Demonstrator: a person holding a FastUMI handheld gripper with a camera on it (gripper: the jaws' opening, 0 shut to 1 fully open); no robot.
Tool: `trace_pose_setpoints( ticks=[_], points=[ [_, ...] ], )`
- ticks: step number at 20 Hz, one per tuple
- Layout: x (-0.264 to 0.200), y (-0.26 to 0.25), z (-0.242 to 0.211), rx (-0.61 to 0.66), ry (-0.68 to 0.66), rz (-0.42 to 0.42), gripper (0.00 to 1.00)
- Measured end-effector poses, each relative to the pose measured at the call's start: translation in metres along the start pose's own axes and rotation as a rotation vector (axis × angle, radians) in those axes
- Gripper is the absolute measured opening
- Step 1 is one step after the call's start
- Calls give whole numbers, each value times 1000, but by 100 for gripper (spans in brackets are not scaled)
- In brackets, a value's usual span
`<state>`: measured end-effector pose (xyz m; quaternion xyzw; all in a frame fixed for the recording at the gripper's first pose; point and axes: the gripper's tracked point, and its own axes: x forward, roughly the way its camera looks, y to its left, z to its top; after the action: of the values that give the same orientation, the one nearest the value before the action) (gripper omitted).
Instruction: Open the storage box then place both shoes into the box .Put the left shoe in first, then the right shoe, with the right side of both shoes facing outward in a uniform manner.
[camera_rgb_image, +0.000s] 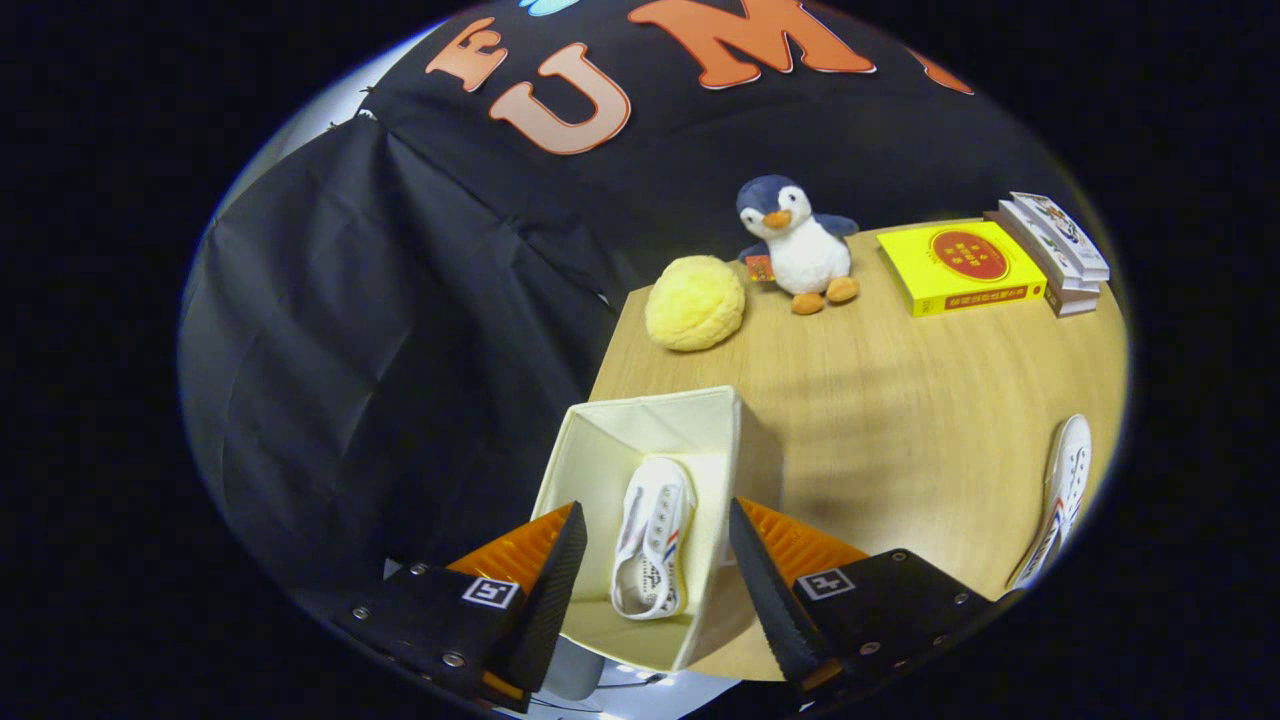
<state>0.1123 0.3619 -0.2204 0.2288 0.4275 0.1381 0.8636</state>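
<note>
In the gripper view, we found the storage box (640, 440) open with one shoe (652, 540) lying inside. Our tool (655, 560) hung above it, fingers spread and empty. The other shoe (1062, 490) waited on the tabletop (900, 420), well apart.

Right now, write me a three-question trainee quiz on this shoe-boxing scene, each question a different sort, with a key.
1. True or false: one white shoe lies inside the open storage box.
2. Where is the other shoe? A) in the box B) on the table, off to the right of the fingers C) beside the penguin toy.
3. Fill in: the gripper is ____, holding nothing, above the box.

Key: 1 true; 2 B; 3 open.
</note>
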Motion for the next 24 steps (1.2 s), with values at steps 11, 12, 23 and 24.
trace_pose_setpoints(
  ticks=[11,12,23,24],
  points=[
    [-99,-208,-21,-65,-70,-300,99],
    [-105,-224,-30,-49,-54,-317,99],
    [-140,-361,-98,107,26,-494,96],
    [-138,-367,-102,104,41,-501,96]
  ],
)
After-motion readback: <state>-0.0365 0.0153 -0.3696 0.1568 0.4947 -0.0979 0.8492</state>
